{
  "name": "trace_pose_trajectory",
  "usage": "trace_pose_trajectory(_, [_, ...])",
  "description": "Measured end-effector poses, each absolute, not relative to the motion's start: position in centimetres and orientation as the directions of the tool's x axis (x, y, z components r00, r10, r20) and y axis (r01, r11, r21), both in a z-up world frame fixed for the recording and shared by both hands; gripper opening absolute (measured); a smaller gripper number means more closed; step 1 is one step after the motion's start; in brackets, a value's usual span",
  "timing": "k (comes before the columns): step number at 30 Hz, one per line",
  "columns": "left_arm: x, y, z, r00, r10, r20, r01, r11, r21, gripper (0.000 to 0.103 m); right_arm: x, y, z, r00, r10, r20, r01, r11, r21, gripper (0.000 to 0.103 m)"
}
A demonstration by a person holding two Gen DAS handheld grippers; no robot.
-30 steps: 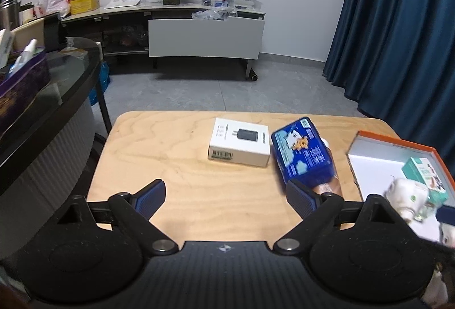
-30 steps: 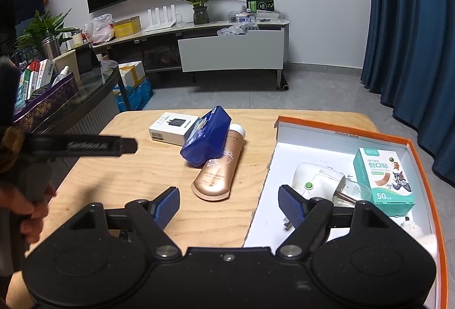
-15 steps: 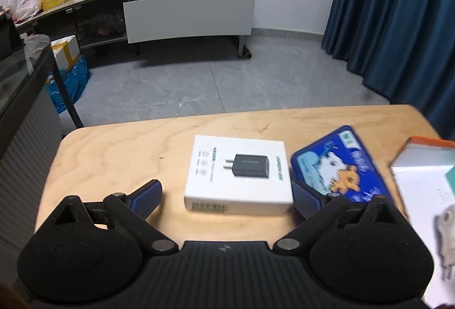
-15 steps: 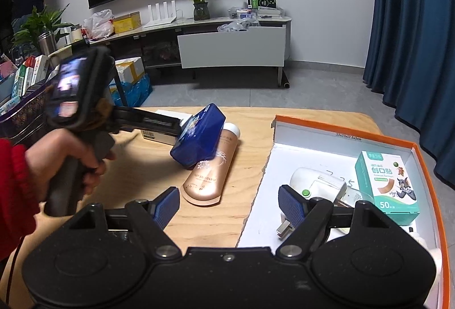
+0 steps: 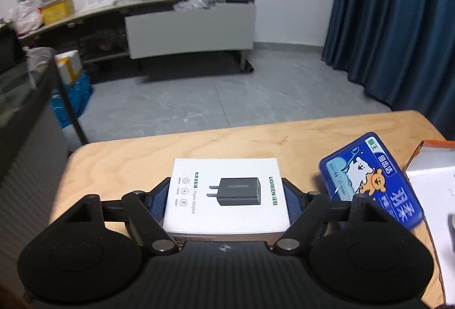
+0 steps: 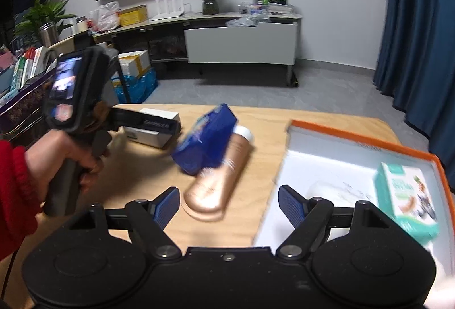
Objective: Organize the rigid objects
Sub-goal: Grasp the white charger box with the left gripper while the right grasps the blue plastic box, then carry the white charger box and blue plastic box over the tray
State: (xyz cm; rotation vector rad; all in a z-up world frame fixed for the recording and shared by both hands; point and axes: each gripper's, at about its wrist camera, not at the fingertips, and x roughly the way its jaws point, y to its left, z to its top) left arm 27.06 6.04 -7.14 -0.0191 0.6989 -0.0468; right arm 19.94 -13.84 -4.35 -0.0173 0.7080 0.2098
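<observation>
Step in hand, as judged: pickup of the white adapter box (image 5: 226,195) by the left gripper (image 5: 226,196). The box is seen lying flat on the wooden table (image 5: 128,161), lodged between the blue pads, and the jaws are closing on its two long sides; whether the pads already press on it cannot be told. Just to its right, a blue carton (image 5: 369,181) is found propped on a bronze bottle (image 6: 219,183). The right gripper (image 6: 229,203) is held spread and opening over the table edge near the bottle's base, with nothing between its jaws. An orange-rimmed tray (image 6: 355,138), partly filled, is noted at the right. Next called for: a firm pinch, then lift and carriage toward the tray.
</observation>
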Motion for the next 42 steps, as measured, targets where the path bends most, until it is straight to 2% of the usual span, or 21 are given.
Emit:
trace_pose_trajectory(3, [25.1,7.1,-5.9,0.777,-0.035,-0.629,0.024,0.999,-0.027,0.079,22.2,-11.3,-4.7,0.741,0.168,-0.65,-0.222,0.975,-0.001,0.097])
trace_pose_trajectory(7, [22.3,8.2,-4.6,0.796,-0.003,-0.605,-0.007,1.0,-0.015,0.079,25.3,-7.3,-5.7,0.743,0.102,-0.662,-0.215,0.972,-0.092,0.097])
trace_pose_trajectory(14, [19.5,9.4,-4.1,0.8,-0.003,-0.599,-0.049,0.996,-0.072,0.079,30.1,-2.6,-9.1,0.716,-0.1,-0.691,-0.169,0.935,-0.31,0.099])
trace_pose_trajectory(17, [18.8,9.3,-3.9,0.803,0.0,-0.597,-0.057,0.995,-0.078,0.079,30.3,-2.5,-9.1,0.732,-0.108,-0.673,-0.166,0.929,-0.33,0.073])
trace_pose_trajectory(22, [17.2,9.6,-3.3,0.809,-0.003,-0.588,-0.068,0.993,-0.099,0.079,27.8,-5.7,-6.7,0.729,0.045,-0.683,-0.164,0.98,-0.11,0.073])
trace_pose_trajectory(24, [17.0,9.5,-2.8,0.812,-0.005,-0.584,-0.069,0.992,-0.104,0.079,26.1,-7.5,-5.0,0.734,0.121,-0.668,-0.161,0.987,0.002,0.073])
trace_pose_trajectory(28, [15.4,8.6,-1.6,0.826,-0.013,-0.563,-0.057,0.993,-0.107,0.079,21.5,-11.5,-1.4,0.768,0.183,-0.614,-0.128,0.983,0.133,0.073])
trace_pose_trajectory(35, [12.1,5.8,0.2,0.848,-0.069,-0.525,0.005,0.992,-0.123,0.079,12.7,-16.8,2.2,0.839,0.102,-0.534,-0.032,0.99,0.139,0.073])
trace_pose_trajectory(42, [9.4,2.2,0.7,0.853,-0.153,-0.5,0.097,0.986,-0.137,0.079,6.4,-20.8,2.6,0.866,-0.011,-0.5,0.086,0.988,0.127,0.073])
